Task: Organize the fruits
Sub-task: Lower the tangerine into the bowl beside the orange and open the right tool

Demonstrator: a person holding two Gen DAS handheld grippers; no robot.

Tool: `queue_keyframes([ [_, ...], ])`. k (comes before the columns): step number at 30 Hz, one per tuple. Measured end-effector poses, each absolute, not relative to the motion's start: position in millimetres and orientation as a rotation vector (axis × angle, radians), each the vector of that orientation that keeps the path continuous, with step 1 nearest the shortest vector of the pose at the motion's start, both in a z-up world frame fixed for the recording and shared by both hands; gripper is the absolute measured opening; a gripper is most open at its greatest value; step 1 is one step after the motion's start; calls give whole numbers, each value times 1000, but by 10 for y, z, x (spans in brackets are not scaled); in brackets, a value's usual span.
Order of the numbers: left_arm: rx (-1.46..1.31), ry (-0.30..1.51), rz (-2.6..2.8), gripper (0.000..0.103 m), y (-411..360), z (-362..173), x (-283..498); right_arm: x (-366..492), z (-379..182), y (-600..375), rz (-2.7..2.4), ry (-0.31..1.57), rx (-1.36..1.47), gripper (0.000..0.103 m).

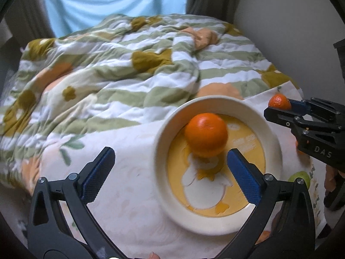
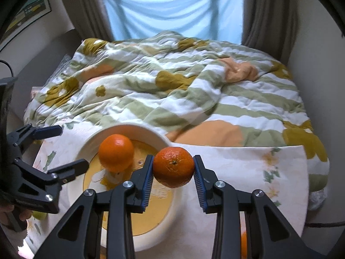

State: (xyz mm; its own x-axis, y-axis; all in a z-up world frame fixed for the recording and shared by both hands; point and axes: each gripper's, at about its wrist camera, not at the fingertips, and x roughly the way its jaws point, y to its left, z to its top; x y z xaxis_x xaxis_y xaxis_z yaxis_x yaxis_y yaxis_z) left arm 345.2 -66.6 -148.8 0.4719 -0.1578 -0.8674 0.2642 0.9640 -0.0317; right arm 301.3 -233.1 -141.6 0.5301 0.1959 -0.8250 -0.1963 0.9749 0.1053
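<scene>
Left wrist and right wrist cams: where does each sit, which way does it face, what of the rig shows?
Left wrist: on the left gripper, looking forward and down past its open fingers at the bowl holding an orange; the right gripper enters from the right edge.
Right wrist: on the right gripper, facing the bed, fingers clamped on a mandarin by the bowl's rim; the left gripper shows at left.
Shared: bowl, orange, mandarin, quilt, blue curtain, each other's gripper.
</scene>
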Motion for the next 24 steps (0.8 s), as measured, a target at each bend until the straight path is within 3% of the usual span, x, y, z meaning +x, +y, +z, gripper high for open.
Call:
queue_keyframes([
  [20,40,1087,-83,103,-205,-1643,3164,3255,-1763,-2031,381,1005,-41,35],
  [23,42,1088,-79,103,-208,-1646,3145,3245,-1727,-2049,382,982,-52,55],
  [24,43,1088,-77,103,-207,-1643,3129,3235,-1710,-2061,380,971,-45,79],
])
